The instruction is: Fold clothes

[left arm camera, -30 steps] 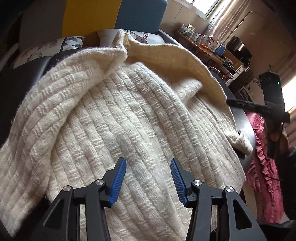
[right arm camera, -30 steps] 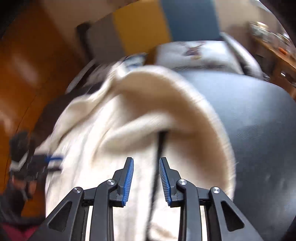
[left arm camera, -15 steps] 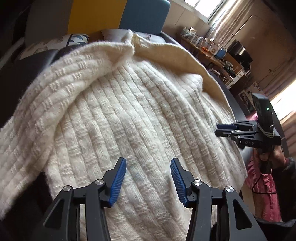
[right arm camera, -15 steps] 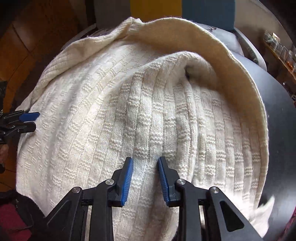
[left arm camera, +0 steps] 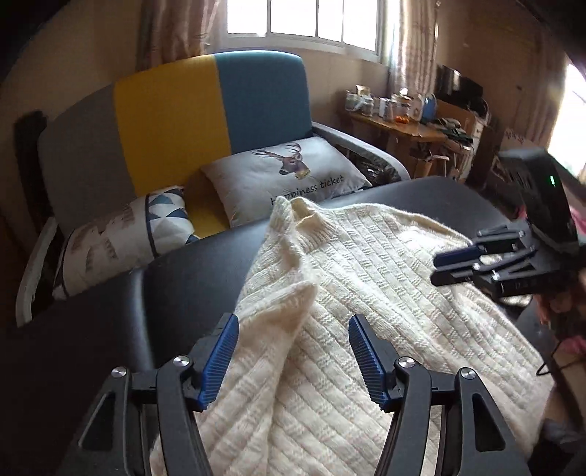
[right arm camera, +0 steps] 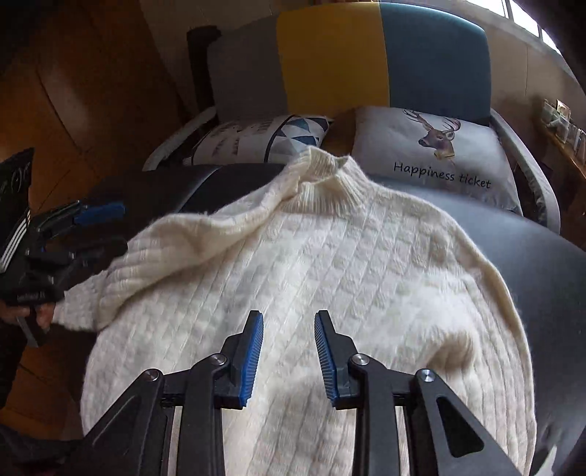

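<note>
sofa (right arm camera: 366, 62) | deer pillow (right arm camera: 432, 146) | triangle pillow (right arm camera: 263, 141) | cluttered desk (left arm camera: 403, 124) | window (left arm camera: 304, 18)

Cream rib-knit sweater (right arm camera: 329, 263); black table (left arm camera: 175, 293); blue-padded claws.

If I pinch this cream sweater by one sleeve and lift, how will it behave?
The sweater is thick, fuzzy knit that already bunches at the folded sleeve, so it will probably drape limply, stretch and drag. Likely grippy rather than slippery.

A black table (right arm camera: 542, 263) carries 1 cream knitted sweater (right arm camera: 329, 271).
</note>
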A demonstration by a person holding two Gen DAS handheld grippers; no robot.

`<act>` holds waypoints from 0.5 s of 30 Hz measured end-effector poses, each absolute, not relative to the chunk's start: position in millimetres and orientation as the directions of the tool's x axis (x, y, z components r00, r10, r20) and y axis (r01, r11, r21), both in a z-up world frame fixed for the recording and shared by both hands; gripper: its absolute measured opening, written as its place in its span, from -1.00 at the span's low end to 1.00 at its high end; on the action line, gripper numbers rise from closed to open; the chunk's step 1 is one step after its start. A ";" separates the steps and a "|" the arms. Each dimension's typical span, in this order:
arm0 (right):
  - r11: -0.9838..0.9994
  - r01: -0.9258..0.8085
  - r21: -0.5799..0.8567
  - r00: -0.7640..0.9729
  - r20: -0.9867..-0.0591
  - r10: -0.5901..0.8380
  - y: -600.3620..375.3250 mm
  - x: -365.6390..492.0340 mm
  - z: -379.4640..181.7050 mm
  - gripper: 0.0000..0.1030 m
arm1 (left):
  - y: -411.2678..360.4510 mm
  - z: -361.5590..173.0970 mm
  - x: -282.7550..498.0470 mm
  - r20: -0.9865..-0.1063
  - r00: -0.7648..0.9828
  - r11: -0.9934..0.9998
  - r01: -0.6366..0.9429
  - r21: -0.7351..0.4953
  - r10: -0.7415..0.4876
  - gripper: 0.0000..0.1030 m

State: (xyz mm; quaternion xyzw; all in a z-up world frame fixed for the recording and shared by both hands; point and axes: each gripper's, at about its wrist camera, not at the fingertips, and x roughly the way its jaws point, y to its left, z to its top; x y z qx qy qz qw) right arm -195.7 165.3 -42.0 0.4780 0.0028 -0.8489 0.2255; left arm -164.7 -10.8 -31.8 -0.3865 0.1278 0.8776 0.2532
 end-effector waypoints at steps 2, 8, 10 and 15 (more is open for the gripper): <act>-0.907 0.367 0.207 -0.455 -0.811 -0.369 156.5 -219.2 -45.1 -0.43 | 5.8 -47.6 -178.8 -0.767 -0.563 -0.822 -0.563 0.085 0.306 0.23; -0.928 0.338 0.158 -0.462 -0.831 -0.310 147.4 -270.6 -68.5 -0.43 | -9.7 -89.2 -225.9 -0.812 -0.567 -0.892 -0.428 0.146 0.140 -0.89; -0.944 0.300 0.134 -0.445 -0.856 -0.263 150.4 -280.9 -87.1 -0.43 | -37.2 -94.3 -241.7 -0.822 -0.554 -0.944 -0.324 0.064 0.135 -0.89; -0.944 0.268 0.191 -0.435 -0.851 -0.295 173.0 -279.2 -117.0 -0.42 | -100.7 -97.2 -261.6 -0.839 -0.535 -0.994 -0.097 -0.058 0.101 -0.88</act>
